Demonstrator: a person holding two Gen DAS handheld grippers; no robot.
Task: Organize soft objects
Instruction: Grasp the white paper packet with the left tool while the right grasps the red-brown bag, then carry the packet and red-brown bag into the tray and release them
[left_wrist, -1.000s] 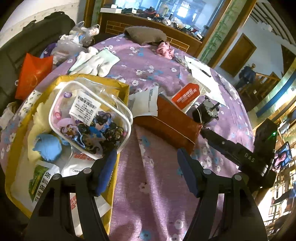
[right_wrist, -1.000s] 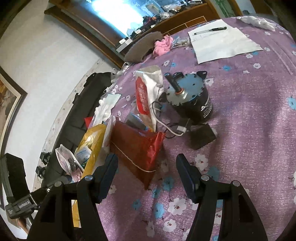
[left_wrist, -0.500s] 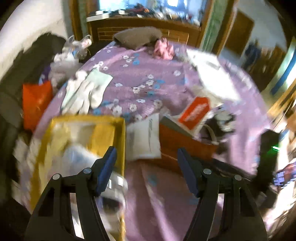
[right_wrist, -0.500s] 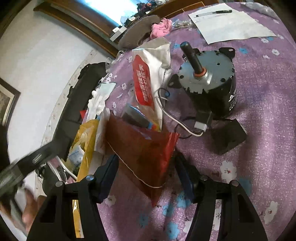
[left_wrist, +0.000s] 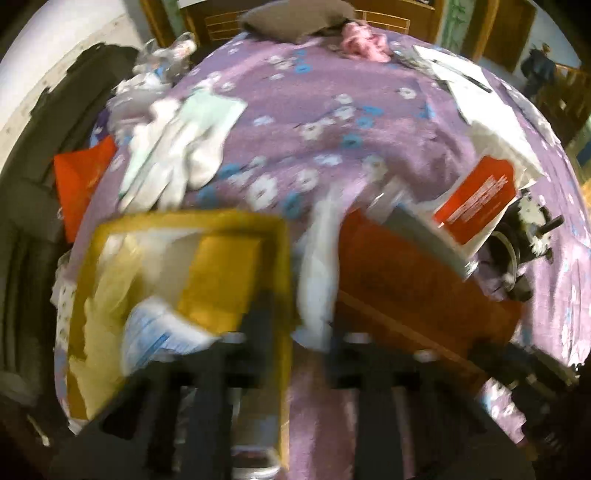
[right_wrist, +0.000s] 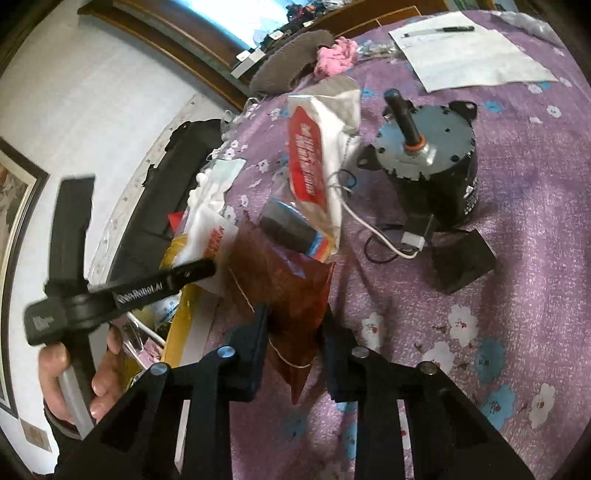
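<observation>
Soft packaging covers the near half of the purple floral tablecloth (right_wrist: 535, 229), and sorting it is the job in hand. Largest is the yellow bag (left_wrist: 192, 266), lying open at left with white packets inside. Beside it on the right lies the red-brown foil bag (right_wrist: 288, 280), its mouth stuffed with a red-and-white pouch (right_wrist: 314, 162) and a grey box (right_wrist: 284, 225). A hard item, the grey motor (right_wrist: 428, 155), sits just right of the pouch and is not part of the sort.

My right gripper (right_wrist: 293, 325) has just been closing, and its pads now pinch the near corner of the red-brown foil bag. I judge this the grasp step for that bag.

My left gripper (left_wrist: 295, 325) has also just been closing. A white sheet (left_wrist: 317, 266) stands between its fingers, by the yellow bag's right wall, but motion blur stops me confirming whether the pads press on it.

Next move, as I judge it: lift the foil bag slowly, keeping the mouth up so the contents stay in; the left grip needs checking before it pulls.
</observation>
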